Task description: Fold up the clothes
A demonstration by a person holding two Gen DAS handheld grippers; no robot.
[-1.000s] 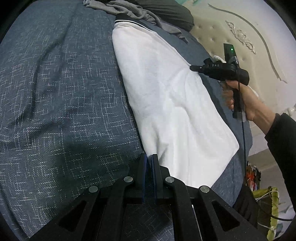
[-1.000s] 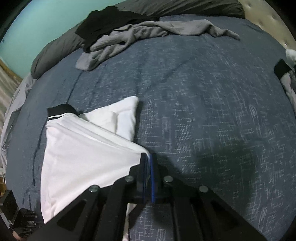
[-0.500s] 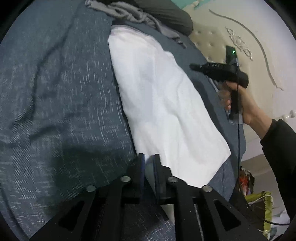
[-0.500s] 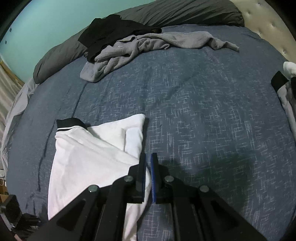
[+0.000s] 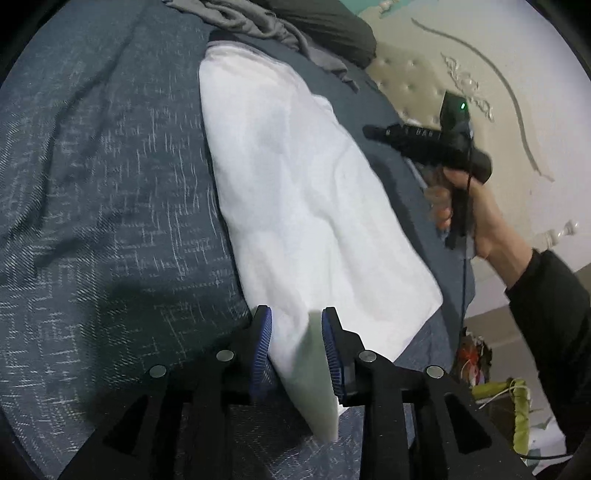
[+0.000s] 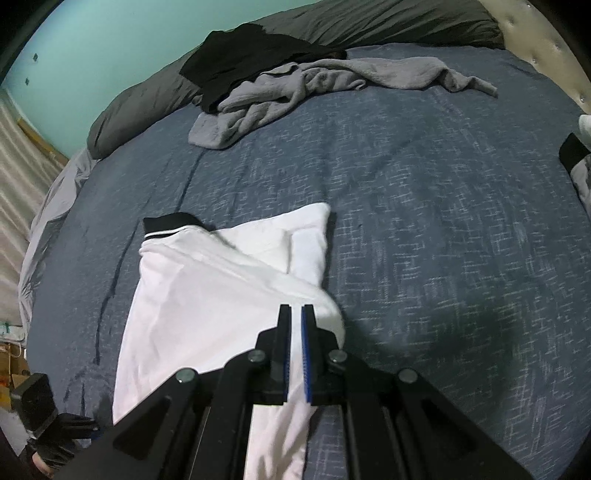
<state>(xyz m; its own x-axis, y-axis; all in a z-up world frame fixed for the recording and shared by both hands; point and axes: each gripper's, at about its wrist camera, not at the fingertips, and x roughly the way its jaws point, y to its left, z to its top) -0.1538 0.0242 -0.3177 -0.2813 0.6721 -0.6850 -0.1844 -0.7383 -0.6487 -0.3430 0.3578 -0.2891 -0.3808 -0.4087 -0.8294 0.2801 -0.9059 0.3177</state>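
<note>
A white shirt [image 5: 295,206] with a black collar [image 6: 170,223] lies folded lengthwise on the blue bedspread [image 5: 92,184]. My left gripper [image 5: 295,328] is open, its blue pads either side of the shirt's near hem corner. My right gripper [image 6: 296,314] is nearly shut with a thin gap, above the shirt's side edge [image 6: 221,306]; in the left wrist view it [image 5: 373,131] hovers off the fabric. Whether cloth is pinched in it is unclear.
A crumpled grey garment [image 6: 295,92] and a black one [image 6: 243,59] lie at the far side by a dark pillow [image 6: 369,22]. A tufted headboard [image 5: 406,81] is to the right. Clutter [image 5: 491,391] sits on the floor past the bed edge.
My left gripper has opened around the shirt's hem corner. My right gripper has let the side edge down and pulled slightly away; the shirt now lies flatter.
</note>
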